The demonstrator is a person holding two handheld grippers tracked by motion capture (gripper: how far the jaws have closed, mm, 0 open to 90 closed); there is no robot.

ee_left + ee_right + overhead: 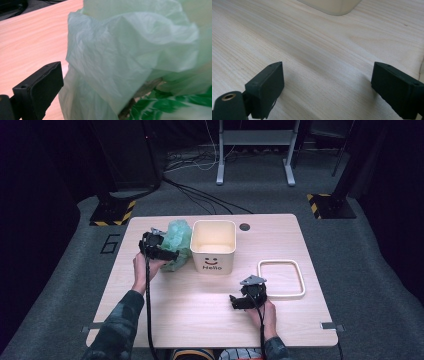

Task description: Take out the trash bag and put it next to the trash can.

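A crumpled pale green plastic bag point(177, 242) lies on the wooden table point(200, 312), against the left side of a white bin point(212, 262) marked "Hello" with a smiley. My left gripper point(169, 255) is at the bag's left side, pointing into it. In the left gripper view the bag point(130, 50) sits close ahead, one black finger point(42, 82) stands wide to the left and the other is hidden behind the plastic. My right gripper point(233, 302) rests low over bare table near the front right, open point(327, 82) with nothing between its fingers.
A white rectangular frame point(280, 263) lies flat to the right of the bin. The bin's lower corner point(332, 6) lies ahead in the right gripper view. A small round hole point(244, 226) is in the table's far edge. Stands and cables are on the floor beyond.
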